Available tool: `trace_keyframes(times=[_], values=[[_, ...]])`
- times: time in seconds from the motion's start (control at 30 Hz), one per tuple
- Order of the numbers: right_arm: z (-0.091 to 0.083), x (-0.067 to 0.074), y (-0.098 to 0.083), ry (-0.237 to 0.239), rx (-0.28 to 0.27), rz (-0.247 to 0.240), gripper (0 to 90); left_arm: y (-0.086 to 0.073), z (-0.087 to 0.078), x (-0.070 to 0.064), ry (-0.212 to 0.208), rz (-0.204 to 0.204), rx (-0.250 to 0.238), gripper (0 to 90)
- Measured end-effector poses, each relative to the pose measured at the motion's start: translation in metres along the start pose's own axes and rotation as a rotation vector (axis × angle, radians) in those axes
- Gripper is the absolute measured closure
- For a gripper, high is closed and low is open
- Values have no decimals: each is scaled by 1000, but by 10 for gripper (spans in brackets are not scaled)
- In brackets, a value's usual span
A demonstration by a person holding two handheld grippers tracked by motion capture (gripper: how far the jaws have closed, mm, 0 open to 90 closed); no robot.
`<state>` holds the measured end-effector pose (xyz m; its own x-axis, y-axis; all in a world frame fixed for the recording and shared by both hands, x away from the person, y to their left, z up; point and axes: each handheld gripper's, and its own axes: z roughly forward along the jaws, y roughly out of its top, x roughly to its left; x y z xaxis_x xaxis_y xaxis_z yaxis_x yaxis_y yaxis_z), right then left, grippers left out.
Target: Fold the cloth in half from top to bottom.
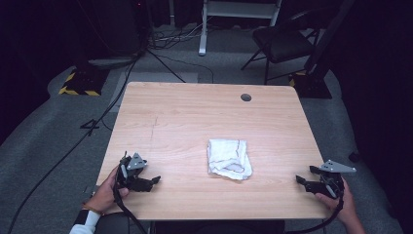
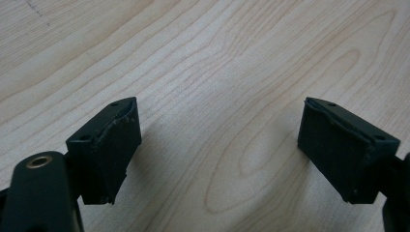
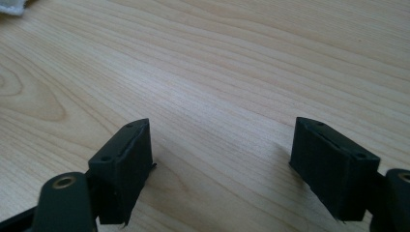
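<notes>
A folded white cloth (image 1: pixel 229 159) with a thin red line lies near the middle of the wooden table (image 1: pixel 195 117), toward the front. My left gripper (image 1: pixel 155 181) rests at the front left corner, held in a hand, pointing right; its jaws stand wide apart (image 2: pixel 217 150) over bare wood. At the front right edge my right gripper (image 1: pixel 298 180) points left toward the cloth, and its jaws are open (image 3: pixel 220 166) with nothing between them. A corner of the cloth (image 3: pixel 12 6) peeks in at the top left of the right gripper view.
A round dark cable hole (image 1: pixel 246 97) sits near the table's far edge. Beyond the table stand a black chair (image 1: pixel 282 44), a white frame leg (image 1: pixel 202 29) and cables (image 1: pixel 97 117) across the grey floor. A yellow-black striped base (image 1: pixel 78 87) sits at the far left.
</notes>
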<state>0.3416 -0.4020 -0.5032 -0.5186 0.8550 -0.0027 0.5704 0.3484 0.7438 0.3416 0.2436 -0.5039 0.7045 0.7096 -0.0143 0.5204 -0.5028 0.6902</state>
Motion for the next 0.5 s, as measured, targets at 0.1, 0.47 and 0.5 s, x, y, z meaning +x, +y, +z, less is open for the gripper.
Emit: trace_keyframes(times=[0.1,0.47,0.5], values=[[0,0,0,0,0,0,228,0,0,0,-4,3,1,158],[0,0,0,-3,-2,-4,227,0,-1,1,-4,3,1,158],[0,0,0,-4,0,-1,224,-1,-1,1,-4,3,1,158]])
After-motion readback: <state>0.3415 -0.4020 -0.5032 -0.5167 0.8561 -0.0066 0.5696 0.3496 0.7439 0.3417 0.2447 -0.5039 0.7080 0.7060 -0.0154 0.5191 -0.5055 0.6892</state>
